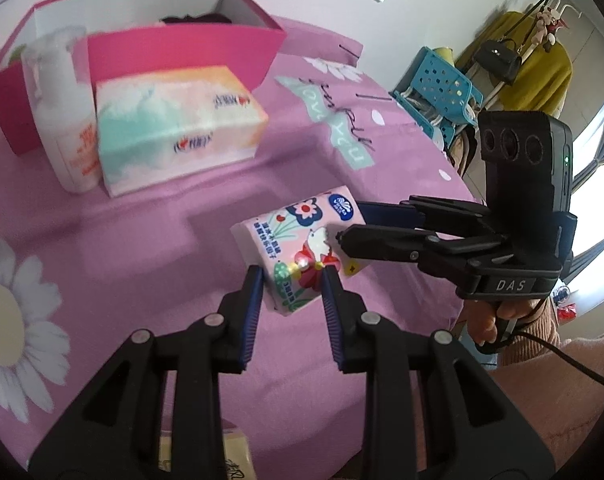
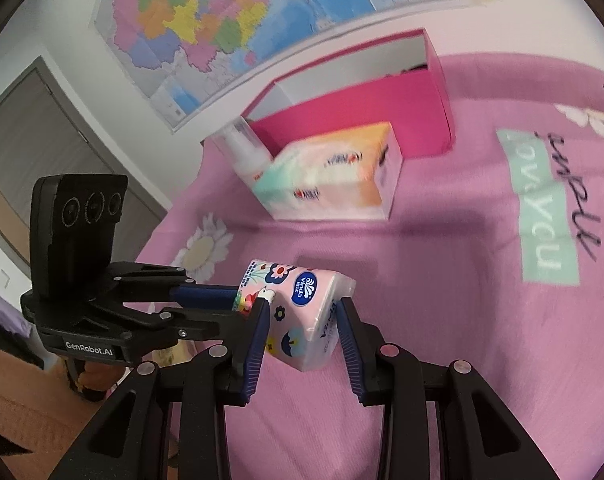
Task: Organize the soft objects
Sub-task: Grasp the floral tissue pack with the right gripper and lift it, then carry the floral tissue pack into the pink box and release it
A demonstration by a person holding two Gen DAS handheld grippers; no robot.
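**Both grippers clamped on one tissue pack**

Jaws first, left wrist view: left gripper (image 1: 291, 280) clenched on the near end of a small pink tissue pack (image 1: 298, 248), blue pads pressing both sides. Pack held tilted above the pink bedspread (image 1: 142, 248). Right gripper (image 1: 344, 226) reaches in from the right and pinches the pack's far end. Behind, a large tissue box (image 1: 178, 128) sits beside a white bottle (image 1: 62, 112), both just in front of an open pink box (image 1: 174, 56).

Right wrist view: right gripper (image 2: 304, 320) grasps the tissue pack (image 2: 302, 316) between its pads. Left gripper (image 2: 238, 300) comes from the left, gripping the other end. Pack off the bedspread (image 2: 442, 320). Tissue box (image 2: 334, 172), bottle (image 2: 246, 152), pink box (image 2: 362, 112) beyond; wall map (image 2: 230, 12) above.
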